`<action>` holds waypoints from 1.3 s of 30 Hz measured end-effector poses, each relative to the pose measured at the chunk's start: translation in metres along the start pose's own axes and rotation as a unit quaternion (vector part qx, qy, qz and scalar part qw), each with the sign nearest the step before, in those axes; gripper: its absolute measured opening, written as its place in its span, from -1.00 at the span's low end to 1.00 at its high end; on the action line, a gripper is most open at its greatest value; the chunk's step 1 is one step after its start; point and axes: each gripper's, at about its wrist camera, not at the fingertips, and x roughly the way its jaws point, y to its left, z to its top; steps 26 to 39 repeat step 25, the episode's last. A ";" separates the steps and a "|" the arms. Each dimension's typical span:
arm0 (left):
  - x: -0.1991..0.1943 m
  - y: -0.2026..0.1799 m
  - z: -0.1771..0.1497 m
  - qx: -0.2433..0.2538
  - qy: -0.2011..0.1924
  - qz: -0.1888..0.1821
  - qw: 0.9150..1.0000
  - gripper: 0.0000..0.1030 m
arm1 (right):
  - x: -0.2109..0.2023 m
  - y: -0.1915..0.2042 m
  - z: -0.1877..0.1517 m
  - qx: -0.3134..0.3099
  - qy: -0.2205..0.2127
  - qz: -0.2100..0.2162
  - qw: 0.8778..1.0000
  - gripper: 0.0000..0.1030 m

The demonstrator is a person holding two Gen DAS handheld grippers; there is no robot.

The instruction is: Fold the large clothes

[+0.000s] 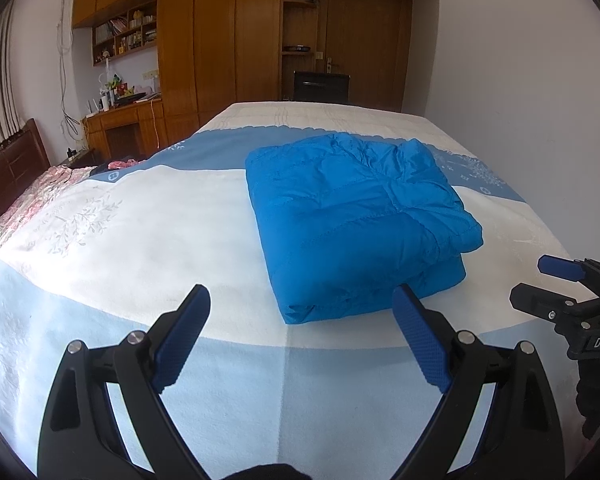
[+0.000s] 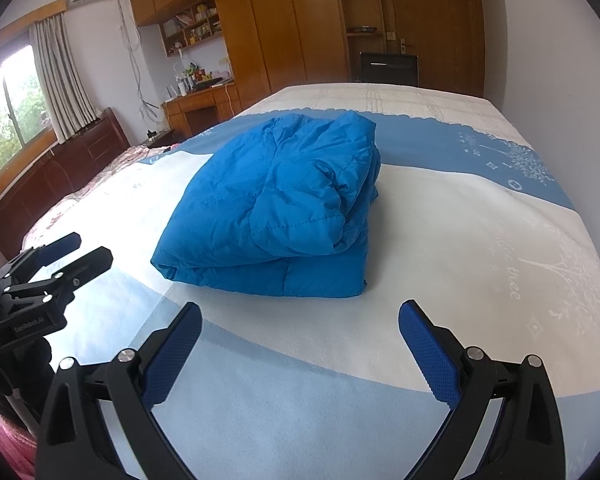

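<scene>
Blue puffy jacket [image 1: 356,220] folded into a thick bundle, lying flat on the bed [image 1: 140,240]. Long side running away toward the far wall, folded edge nearest. Just ahead of the left tongs [image 1: 300,336] and right tongs [image 2: 300,348], not touching. Both spread wide, holding nothing.

The blue jacket [image 1: 356,216] is quilted cloth with a faint sheen, puffy and stitched in lines. Beneath it the bedspread [image 1: 148,232] looks soft and matt — printed cotton. The left gripper [image 1: 300,336] is matt black plastic, its pads [image 1: 420,340] blue and dimpled — bright metal pins at the joints.
</scene>
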 end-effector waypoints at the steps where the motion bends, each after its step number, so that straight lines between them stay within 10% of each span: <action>1: 0.001 0.000 0.000 -0.001 0.000 -0.001 1.000 0.77 | 0.000 0.000 0.000 0.000 0.001 0.000 1.000 0.92; 39: 0.002 -0.001 -0.002 -0.006 0.006 0.001 1.000 0.78 | 0.006 -0.004 -0.001 0.005 0.007 0.000 1.000 0.92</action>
